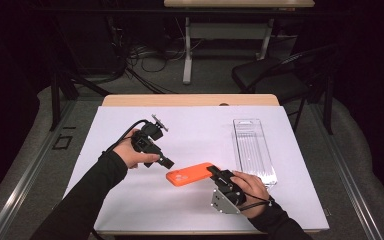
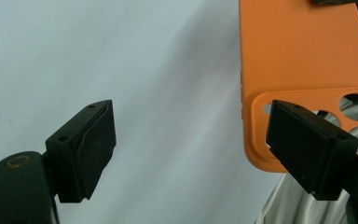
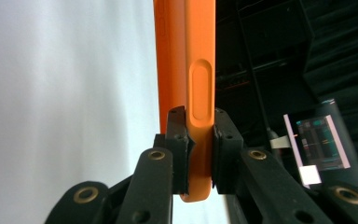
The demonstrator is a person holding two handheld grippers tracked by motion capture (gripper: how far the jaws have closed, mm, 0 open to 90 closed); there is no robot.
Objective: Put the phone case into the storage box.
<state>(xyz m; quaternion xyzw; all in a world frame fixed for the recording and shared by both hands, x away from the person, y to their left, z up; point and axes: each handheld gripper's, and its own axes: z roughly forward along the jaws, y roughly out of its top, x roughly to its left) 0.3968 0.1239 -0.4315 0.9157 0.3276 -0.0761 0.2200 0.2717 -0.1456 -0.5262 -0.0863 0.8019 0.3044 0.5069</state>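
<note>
An orange phone case (image 1: 190,174) hovers just above the white table (image 1: 195,135), near its front middle. My right gripper (image 1: 216,173) is shut on the case's near end; in the right gripper view the case (image 3: 196,93) stands edge-on between the pads, its side button showing. My left gripper (image 1: 166,162) is open just left of the case's camera end. In the left gripper view the orange case (image 2: 298,56) with its camera cut-outs lies behind the right-hand jaw, and white table shows between the two fingers (image 2: 86,144).
A clear plastic tray (image 1: 253,150) lies on the right half of the table. A black chair (image 1: 275,70) and another table's legs (image 1: 187,45) stand beyond the far edge. A lit screen (image 3: 319,140) shows in the right gripper view's background.
</note>
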